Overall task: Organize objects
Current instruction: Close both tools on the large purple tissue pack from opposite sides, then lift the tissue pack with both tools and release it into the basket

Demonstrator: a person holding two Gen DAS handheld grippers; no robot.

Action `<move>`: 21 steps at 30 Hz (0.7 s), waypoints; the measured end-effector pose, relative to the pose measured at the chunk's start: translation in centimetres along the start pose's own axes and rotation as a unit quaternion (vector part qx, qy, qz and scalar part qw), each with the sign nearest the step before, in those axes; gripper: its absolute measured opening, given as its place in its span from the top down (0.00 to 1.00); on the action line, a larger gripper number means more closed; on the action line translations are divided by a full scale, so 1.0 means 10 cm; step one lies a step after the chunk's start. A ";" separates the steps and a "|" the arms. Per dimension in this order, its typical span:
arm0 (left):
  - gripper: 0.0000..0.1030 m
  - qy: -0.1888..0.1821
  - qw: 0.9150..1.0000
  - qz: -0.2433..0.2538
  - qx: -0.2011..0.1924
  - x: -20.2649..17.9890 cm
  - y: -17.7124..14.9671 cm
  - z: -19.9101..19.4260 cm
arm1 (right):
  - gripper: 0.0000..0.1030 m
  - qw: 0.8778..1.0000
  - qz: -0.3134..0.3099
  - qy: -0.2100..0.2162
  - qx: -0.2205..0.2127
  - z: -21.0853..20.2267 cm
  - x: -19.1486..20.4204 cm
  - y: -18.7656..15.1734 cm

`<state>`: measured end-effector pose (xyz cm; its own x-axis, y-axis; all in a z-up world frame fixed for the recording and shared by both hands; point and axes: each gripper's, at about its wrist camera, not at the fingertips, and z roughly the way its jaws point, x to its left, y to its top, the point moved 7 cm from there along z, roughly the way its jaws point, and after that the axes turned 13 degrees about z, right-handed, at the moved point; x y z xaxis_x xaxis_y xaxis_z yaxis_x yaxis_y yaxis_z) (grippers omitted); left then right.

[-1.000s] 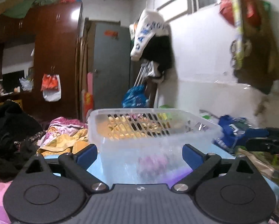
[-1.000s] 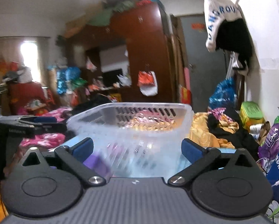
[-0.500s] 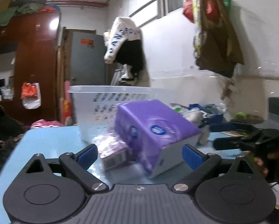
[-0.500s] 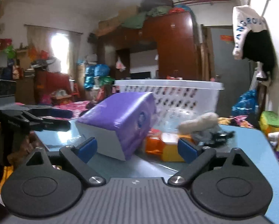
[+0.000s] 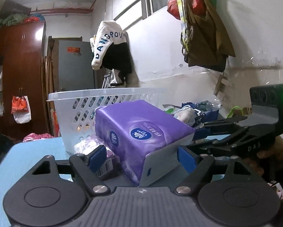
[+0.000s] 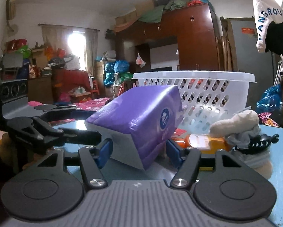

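Observation:
A purple tissue pack (image 5: 141, 130) lies tilted on the blue table (image 5: 28, 160), in front of a white slotted basket (image 5: 107, 94). My left gripper (image 5: 142, 158) is at one white end of the pack. Its jaws are closing with the pack between them, and the left pad stands clear of it. My right gripper (image 6: 139, 152) comes at the same pack (image 6: 141, 111) from the other side. Its jaws are also closing around the pack's corner, with thin gaps at the pads. The basket (image 6: 198, 75) stands just behind.
A small purple packet with a barcode (image 5: 96, 145) leans under the pack. An orange bottle (image 6: 201, 140), a beige plush toy (image 6: 239, 119) and a black claw clip (image 6: 258, 141) lie to the right. Cluttered furniture and hanging clothes surround the table.
Both grippers have sunk from above the basket to table level in front of it. The tissue pack now sits between each pair of jaws, which have narrowed.

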<state>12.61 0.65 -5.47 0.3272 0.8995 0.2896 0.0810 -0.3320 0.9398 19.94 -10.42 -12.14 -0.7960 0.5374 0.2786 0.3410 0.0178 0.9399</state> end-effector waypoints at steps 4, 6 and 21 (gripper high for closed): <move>0.35 -0.015 1.000 0.000 0.002 -0.04 0.00 0.02 | 0.48 1.000 -0.001 0.008 0.005 -0.01 0.01 -0.02; 0.36 -0.009 1.000 0.006 0.003 -0.05 0.00 0.01 | 0.48 1.000 -0.008 0.005 0.004 -0.01 0.02 -0.03; 0.46 -0.034 0.999 -0.004 -0.024 0.00 0.01 -0.15 | 0.57 0.999 -0.037 -0.002 -0.007 -0.12 0.13 -0.03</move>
<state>11.24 1.04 -5.12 0.3893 0.8804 0.2707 0.0396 -0.3096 0.9500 18.24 -10.73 -11.84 -0.8168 0.5386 0.2066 0.2731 0.0456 0.9609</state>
